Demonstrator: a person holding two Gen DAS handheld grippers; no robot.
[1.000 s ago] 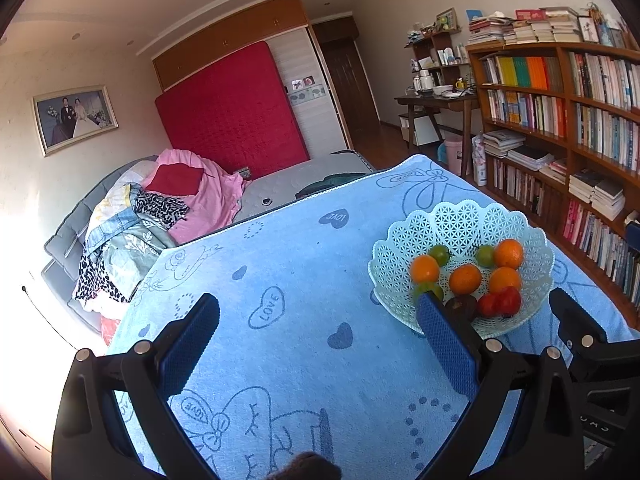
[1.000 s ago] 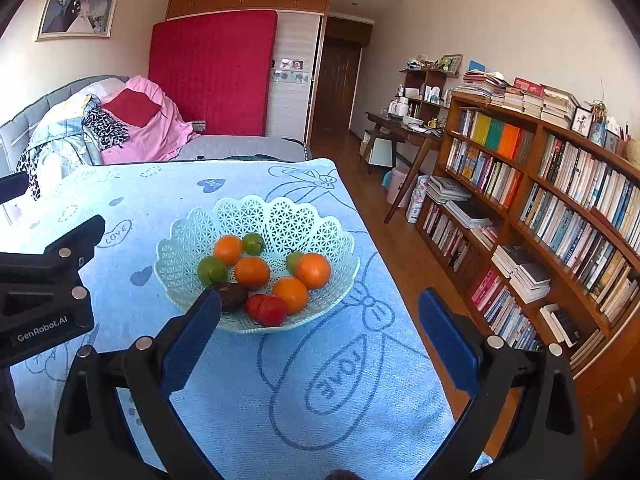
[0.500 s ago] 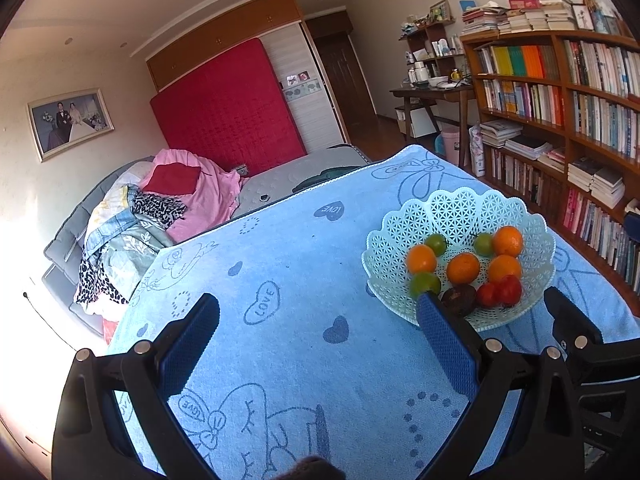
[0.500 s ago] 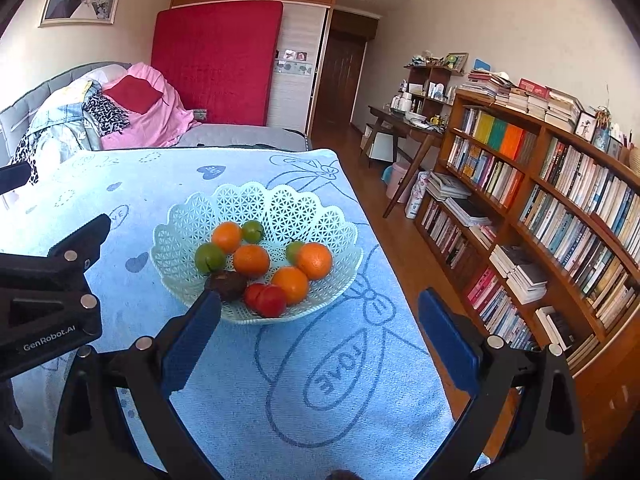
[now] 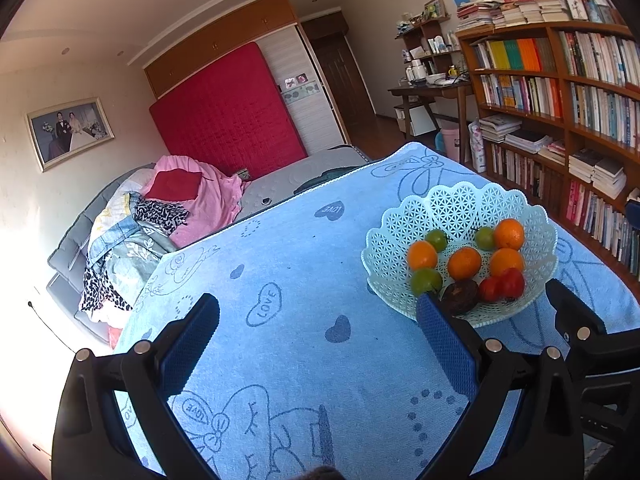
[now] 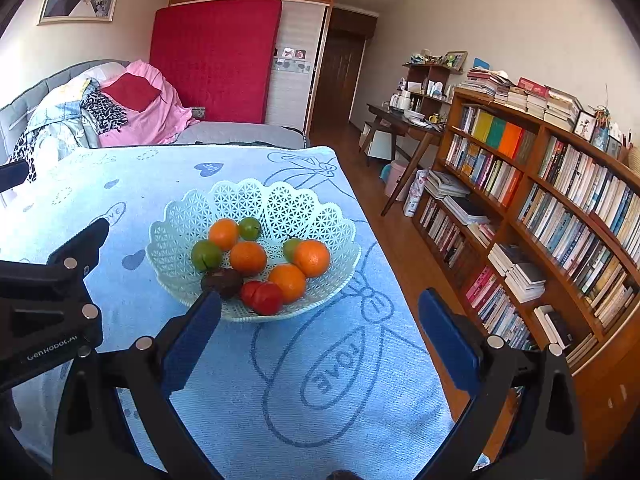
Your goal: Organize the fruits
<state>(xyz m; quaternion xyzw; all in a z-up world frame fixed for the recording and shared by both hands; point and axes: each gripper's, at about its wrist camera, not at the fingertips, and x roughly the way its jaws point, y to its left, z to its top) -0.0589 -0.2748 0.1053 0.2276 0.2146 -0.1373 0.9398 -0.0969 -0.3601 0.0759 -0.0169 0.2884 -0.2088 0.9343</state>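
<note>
All fruits [image 6: 248, 258] seen sitting in lattice basket [image 6: 280, 204] on worktop [image 6: 320, 360] (none loose on blue cloth). Left tool [image 5: 316, 332], right tool [image 6: 320, 324]: both spread apart, empty. Fits finished or unsorted.

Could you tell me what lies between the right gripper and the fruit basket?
Only bare blue tablecloth: in the right wrist view, the open right gripper sits just short of the basket, nothing in between.

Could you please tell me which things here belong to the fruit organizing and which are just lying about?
Part of the job: lattice basket, oranges, green fruits, red fruits, dark fruit.

Lying about: blue cloth, bookshelf, clothes pile, desk.
</note>
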